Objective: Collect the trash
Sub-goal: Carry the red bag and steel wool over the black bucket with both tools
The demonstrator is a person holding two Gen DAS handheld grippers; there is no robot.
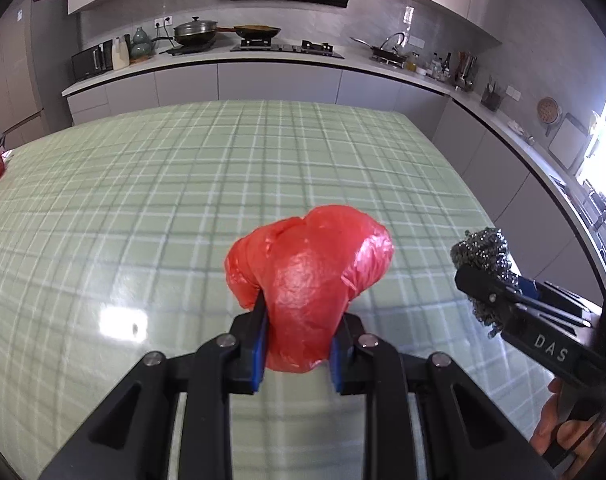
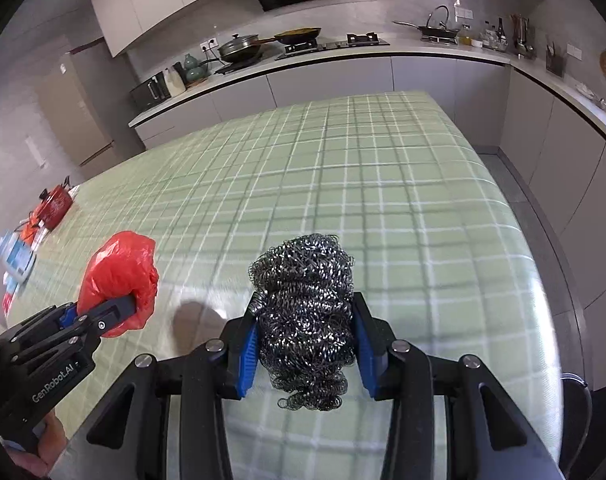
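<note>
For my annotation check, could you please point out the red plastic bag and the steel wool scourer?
red plastic bag (image 1: 311, 276): left wrist view, middle of its crumpled bulge.
steel wool scourer (image 2: 305, 312): right wrist view, centre of the wire ball.

I am seeing a red plastic bag (image 1: 309, 276) glowing between the black left gripper (image 1: 299, 344) and its blue pads (image 1: 260, 354), over a tablecloth (image 1: 183, 184) that is showing pale green crossed with white and dark green lines. At three o'clock, a dark silvery steel wool ball (image 2: 305, 316) is sitting in the black right gripper (image 2: 306, 354), and at nine o'clock a red pot (image 2: 55, 202) is catching my eye.
</note>
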